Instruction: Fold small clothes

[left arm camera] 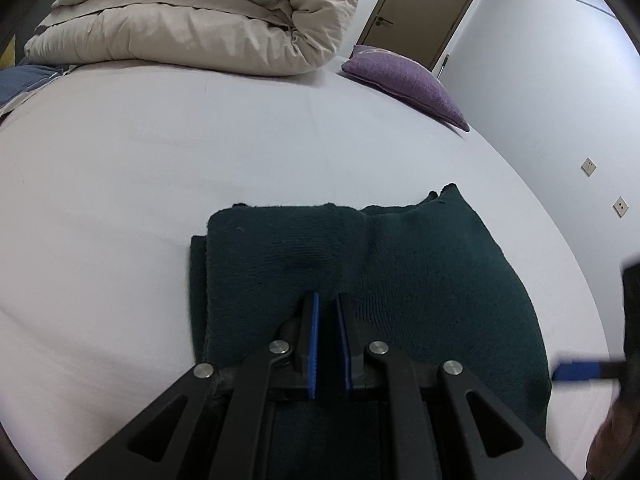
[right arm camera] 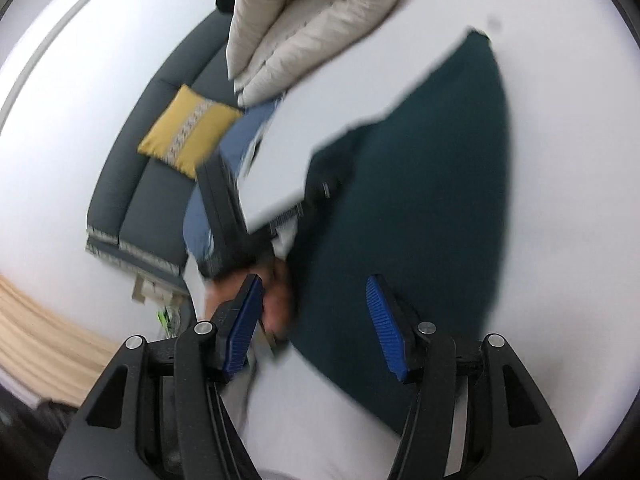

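We are pinching the dark green garment [left arm camera: 360, 264] on the bed [left arm camera: 160, 168] with our left gripper [left arm camera: 328, 300] (mid-fold); our right gripper [right arm camera: 316, 284], spread wide, probably needs the free edge next.

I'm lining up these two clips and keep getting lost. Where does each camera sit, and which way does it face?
Left wrist: on the left hand-held gripper, looking low across the bed toward a duvet and door; its fingers nearly closed over the dark green garment.
Right wrist: on the right hand-held gripper, open, tilted and blurred, facing the sofa; the person's hand shows.
Shared: garment, duvet, bed.
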